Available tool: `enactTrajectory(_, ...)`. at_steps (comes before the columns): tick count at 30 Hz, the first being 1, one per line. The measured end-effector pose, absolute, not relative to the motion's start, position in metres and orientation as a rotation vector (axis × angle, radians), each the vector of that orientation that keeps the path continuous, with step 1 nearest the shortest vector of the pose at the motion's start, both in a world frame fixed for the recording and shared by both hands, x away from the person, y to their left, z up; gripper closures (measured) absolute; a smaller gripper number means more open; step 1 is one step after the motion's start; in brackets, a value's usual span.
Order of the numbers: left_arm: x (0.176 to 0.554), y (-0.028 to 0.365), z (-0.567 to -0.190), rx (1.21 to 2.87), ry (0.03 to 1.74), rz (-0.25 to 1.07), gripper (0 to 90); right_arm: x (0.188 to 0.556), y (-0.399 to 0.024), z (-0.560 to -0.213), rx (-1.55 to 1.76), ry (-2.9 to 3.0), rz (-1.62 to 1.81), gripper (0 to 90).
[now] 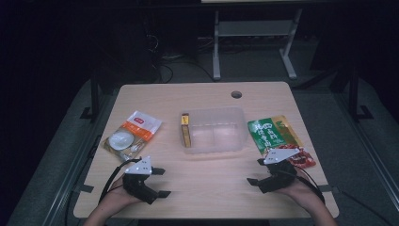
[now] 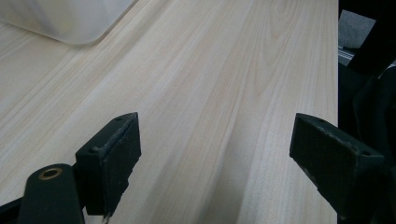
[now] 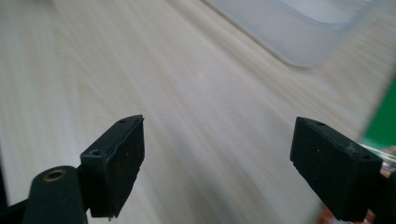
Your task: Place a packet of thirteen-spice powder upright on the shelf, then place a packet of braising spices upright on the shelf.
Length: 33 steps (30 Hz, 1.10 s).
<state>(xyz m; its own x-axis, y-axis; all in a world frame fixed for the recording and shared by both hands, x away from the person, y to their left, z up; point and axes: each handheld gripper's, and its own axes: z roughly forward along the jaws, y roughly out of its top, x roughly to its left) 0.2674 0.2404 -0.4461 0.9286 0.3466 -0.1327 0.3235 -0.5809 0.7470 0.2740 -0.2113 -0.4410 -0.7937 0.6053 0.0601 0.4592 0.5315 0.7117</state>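
The desk (image 1: 207,174) is pale wood-look laminate with a fine straight grain, smooth and softly matt. At its middle stands a container (image 1: 217,131) of frosted, translucent plastic, smooth-walled with a dull sheen. Right of the container lies a green packet (image 1: 273,133) of glossy printed film; left of the container, an orange-and-white packet (image 1: 134,132) of shiny plastic wrap. The left claw (image 2: 215,163) and the right claw (image 3: 217,163) carry matt black pads, rough and scuffed at the edges.
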Motion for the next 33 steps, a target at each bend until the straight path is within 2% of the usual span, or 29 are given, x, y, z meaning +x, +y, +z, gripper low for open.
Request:
enactTrajectory(7,0.266,0.239,-0.446,2.234,0.465,0.031,15.9,0.292,-0.232,-0.447,1.050,2.469,1.057,19.1)
enactTrajectory(10,0.267,0.238,-0.446,2.236,0.463,0.030,15.9,0.297,-0.242,-0.447,1.102,2.421,1.046,28.0)
enactTrajectory(16,0.267,0.238,-0.447,2.240,0.460,0.028,15.9,0.310,-0.260,-0.449,1.223,2.328,0.971,54.6)
enactTrajectory(18,0.266,0.237,-0.446,2.235,0.461,0.028,15.9,0.314,-0.265,-0.449,1.250,2.302,0.945,56.4)
enactTrajectory(20,0.266,0.237,-0.446,2.234,0.456,0.030,15.9,0.318,-0.270,-0.449,1.258,2.283,0.896,62.6)
enactTrajectory(22,0.266,0.237,-0.446,2.236,0.460,0.027,15.9,0.321,-0.276,-0.449,1.288,2.272,0.881,73.1)
enactTrajectory(24,0.266,0.237,-0.447,2.235,0.458,0.025,15.9,0.324,-0.283,-0.451,1.314,2.257,0.869,80.4)
enactTrajectory(25,0.266,0.237,-0.447,2.235,0.458,0.025,15.9,0.324,-0.283,-0.451,1.314,2.257,0.869,80.4)
enactTrajectory(27,0.266,0.236,-0.447,2.224,0.467,0.021,15.9,0.327,-0.292,-0.454,1.344,2.242,0.848,89.7)
enactTrajectory(33,0.266,0.236,-0.447,2.233,0.462,0.023,15.9,0.331,-0.303,-0.459,1.354,2.221,0.782,90.0)
